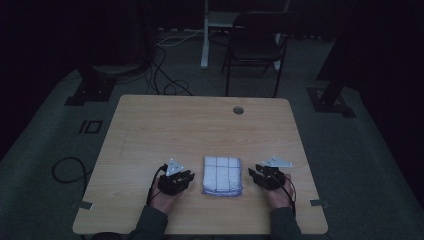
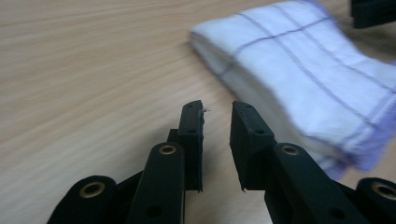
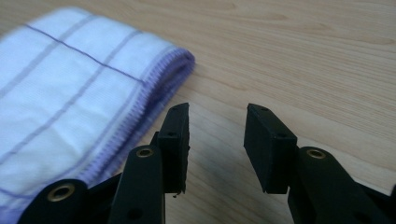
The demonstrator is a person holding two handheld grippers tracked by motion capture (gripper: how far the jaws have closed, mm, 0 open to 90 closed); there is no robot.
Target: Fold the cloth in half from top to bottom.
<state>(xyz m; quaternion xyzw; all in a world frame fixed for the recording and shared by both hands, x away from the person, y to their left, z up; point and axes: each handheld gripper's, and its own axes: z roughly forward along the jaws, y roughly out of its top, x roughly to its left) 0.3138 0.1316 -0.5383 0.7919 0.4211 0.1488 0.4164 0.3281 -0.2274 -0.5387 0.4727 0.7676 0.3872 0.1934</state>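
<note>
1. The folded cloth (image 1: 222,175) is cut off at the frame edge in both gripper views (its far corner blurs).
2. The high view shows it whole on the table (image 1: 200,120), between the grippers.
3. One cloth, two grippers: left gripper (image 2: 217,122) and right gripper (image 3: 217,123), both released, nothing between the jaws.

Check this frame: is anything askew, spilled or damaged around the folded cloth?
Nothing stands out. The folded white cloth with purple lines lies flat and squared on the wooden table, layers neatly stacked. The left hand-held gripper and right hand-held gripper sit on either side of it, jaws open with nothing between them.
</note>
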